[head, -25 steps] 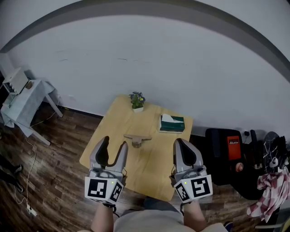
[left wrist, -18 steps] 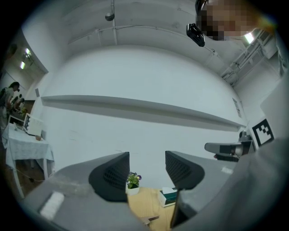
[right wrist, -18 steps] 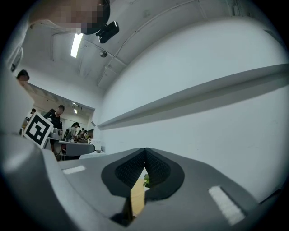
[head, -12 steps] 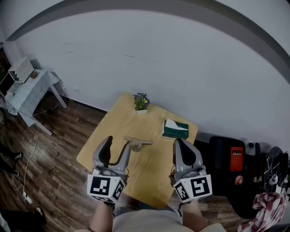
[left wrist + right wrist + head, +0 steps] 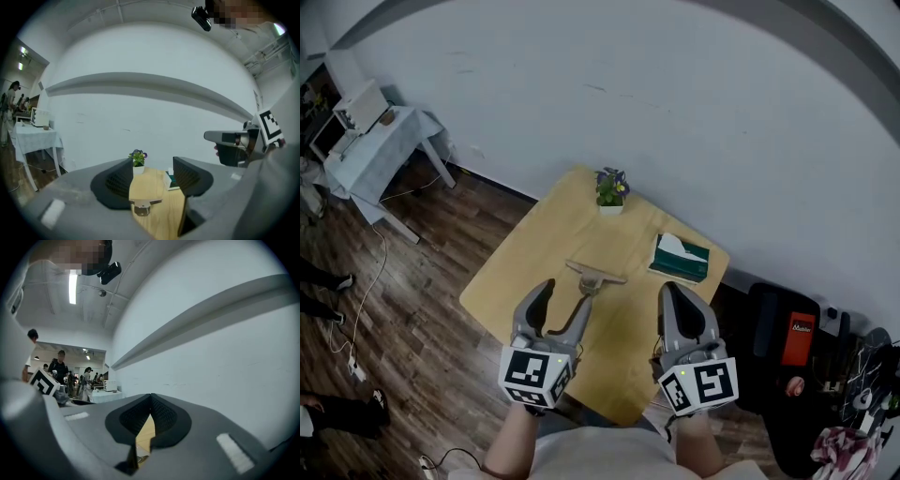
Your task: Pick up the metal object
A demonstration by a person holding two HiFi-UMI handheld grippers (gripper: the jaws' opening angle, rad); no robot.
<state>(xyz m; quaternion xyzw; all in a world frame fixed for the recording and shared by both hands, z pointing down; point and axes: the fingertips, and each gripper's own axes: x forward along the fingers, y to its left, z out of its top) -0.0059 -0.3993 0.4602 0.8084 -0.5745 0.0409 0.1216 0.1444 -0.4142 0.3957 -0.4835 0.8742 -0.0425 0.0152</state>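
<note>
The metal object (image 5: 594,277), a small T-shaped piece, lies near the middle of the light wooden table (image 5: 528,258). My left gripper (image 5: 564,296) hovers over the table's near side, just short of the object. Its jaws have just been opening and stand open with nothing between them. In the left gripper view the metal object (image 5: 143,206) shows low between the fingers of the left gripper (image 5: 152,169). My right gripper (image 5: 671,292) is off to the object's right, with its jaws shut and holding nothing. In its own view the tips of the right gripper (image 5: 151,398) meet.
A potted plant (image 5: 610,187) stands at the table's far edge and a green tissue box (image 5: 681,258) at its right side. A white side table (image 5: 380,131) stands at the left by the wall. Black bags (image 5: 787,337) lie on the floor at the right.
Both grippers have come down and forward over the table's near side. The left gripper's tips are closer to the metal object and its jaws stand a little wider. The camera's view has shifted.
</note>
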